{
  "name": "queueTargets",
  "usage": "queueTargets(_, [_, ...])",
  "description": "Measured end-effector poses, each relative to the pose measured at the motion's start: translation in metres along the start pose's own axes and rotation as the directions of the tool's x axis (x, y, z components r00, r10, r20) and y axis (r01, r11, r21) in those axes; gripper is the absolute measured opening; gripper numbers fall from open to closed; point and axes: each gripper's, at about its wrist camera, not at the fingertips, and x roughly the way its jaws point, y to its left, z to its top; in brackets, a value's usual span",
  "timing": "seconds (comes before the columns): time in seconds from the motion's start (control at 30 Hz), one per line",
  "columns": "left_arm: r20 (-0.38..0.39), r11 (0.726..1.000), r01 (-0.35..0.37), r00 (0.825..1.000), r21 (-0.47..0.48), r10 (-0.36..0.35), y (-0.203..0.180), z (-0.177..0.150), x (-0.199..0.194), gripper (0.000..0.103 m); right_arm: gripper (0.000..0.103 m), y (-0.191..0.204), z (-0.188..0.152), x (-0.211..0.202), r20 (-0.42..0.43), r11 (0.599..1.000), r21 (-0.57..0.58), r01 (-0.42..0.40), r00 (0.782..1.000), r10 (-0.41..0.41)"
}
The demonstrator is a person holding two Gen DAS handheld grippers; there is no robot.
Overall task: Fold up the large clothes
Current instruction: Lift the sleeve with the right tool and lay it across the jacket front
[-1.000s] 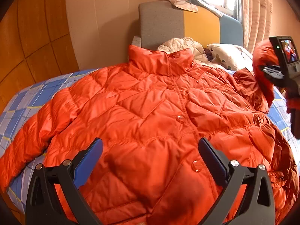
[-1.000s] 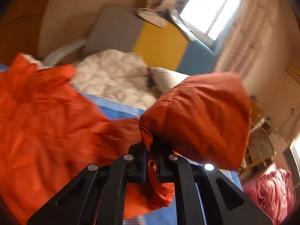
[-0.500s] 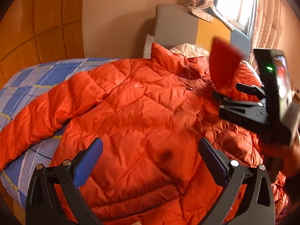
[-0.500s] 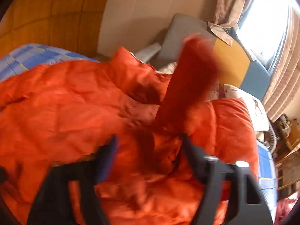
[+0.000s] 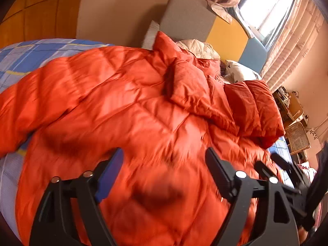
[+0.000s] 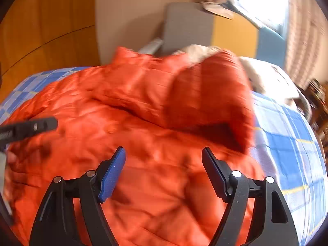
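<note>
An orange quilted puffer jacket (image 5: 127,110) lies front up on the bed. One sleeve (image 5: 196,94) is folded across its chest, and the same sleeve (image 6: 207,94) shows in the right wrist view. The other sleeve (image 5: 26,110) stretches out to the left. My left gripper (image 5: 164,164) hovers over the jacket's lower front, its jaws closing with only loose fabric below and nothing pressed by the pads. My right gripper (image 6: 164,162) is over the jacket's right side, jaws opening and empty. It also shows as a dark blur (image 5: 291,172). A left fingertip (image 6: 41,126) shows at the left edge.
The blue checked bed sheet (image 6: 287,143) shows on both sides of the jacket. A grey, yellow and blue headboard (image 5: 205,22), a cream quilt (image 5: 196,47) and a pillow (image 5: 239,71) sit beyond the collar. Curtains and a wicker chair (image 5: 297,137) stand at the right.
My right gripper carried the sleeve across, let go and opened; the sleeve now lies folded over the chest. Both grippers shifted over the jacket, and the left jaws narrowed a little.
</note>
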Motion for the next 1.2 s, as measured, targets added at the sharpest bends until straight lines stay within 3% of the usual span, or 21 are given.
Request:
queueTargets(0.33, [-0.095,1.000,0.028,0.995,-0.014,-0.029,-0.017,0.066,0.085,0.062,0.079,-0.051,0.001,0.014,-0.061,0.986,0.105,0.133,0.990,-0.127])
queueTargets(0.37, [-0.103,0.999,0.036,0.994,-0.017,-0.038,-0.018,0.069,0.091,0.054,0.079,-0.051,0.002,0.015,-0.061,0.986,0.105,0.131,0.990,-0.125])
queueTargets(0.47, [-0.117,0.997,0.076,0.990,0.003,-0.075,-0.024,0.078,0.102,0.009,0.079,-0.053,0.003,0.013,-0.055,0.987,0.095,0.129,0.991,-0.125])
queueTargets(0.5, [-0.101,0.997,0.074,0.992,0.019,-0.072,-0.025,0.079,0.100,0.006,0.079,-0.052,0.003,0.012,-0.052,0.988,0.090,0.124,0.991,-0.120])
queueTargets(0.67, [0.012,0.998,0.058,0.998,0.005,-0.058,-0.006,0.085,0.062,0.004,0.079,-0.052,0.006,0.001,-0.010,0.991,0.118,0.065,0.998,-0.065])
queueTargets(0.83, [0.059,0.999,-0.028,0.998,-0.043,0.030,0.028,0.081,0.033,0.004,0.079,-0.037,0.018,0.011,0.006,0.993,0.115,0.012,1.000,-0.013])
queueTargets(1.03, [0.053,0.994,-0.089,0.994,-0.058,0.092,0.054,0.065,0.023,0.004,0.079,-0.016,0.029,0.044,-0.049,0.995,0.096,0.009,0.999,-0.005])
queueTargets(1.2, [0.002,0.988,-0.151,0.989,-0.021,0.151,0.061,0.055,0.041,0.004,0.079,-0.003,0.028,0.075,-0.131,0.997,0.047,0.066,0.990,-0.059])
